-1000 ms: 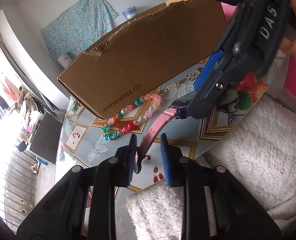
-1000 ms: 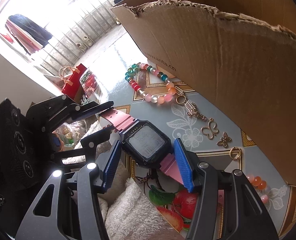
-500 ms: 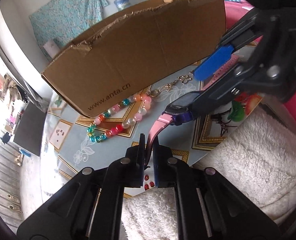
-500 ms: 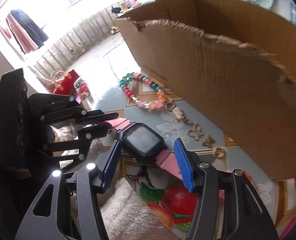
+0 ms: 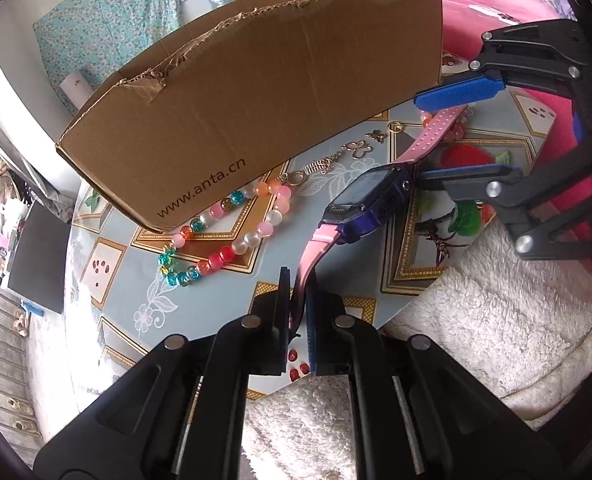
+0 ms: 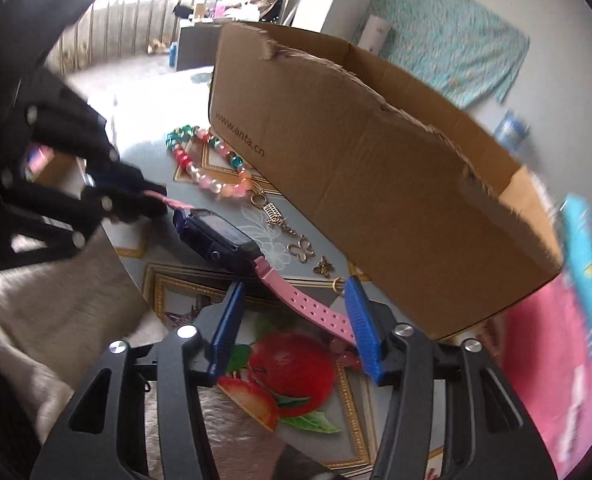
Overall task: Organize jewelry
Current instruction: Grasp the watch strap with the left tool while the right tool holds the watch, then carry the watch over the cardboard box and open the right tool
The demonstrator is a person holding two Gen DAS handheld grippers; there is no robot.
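Cardboard box (image 6: 376,184): open-topped, torn rim, contents hidden. Watch (image 5: 370,196): dark purple case, pink perforated strap, held above the tabletop (image 5: 116,280). Left gripper (image 5: 296,292): jaws pinching one strap end. Right gripper (image 6: 292,312): jaws closing, other strap end between them.

Wrist cameras angled down, close, both seeing watch (image 5: 370,196), box (image 6: 376,184)

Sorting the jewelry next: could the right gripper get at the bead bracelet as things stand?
Probably not yet: the watch hangs between the right gripper and the bead bracelet, its strap between the closing jaws.
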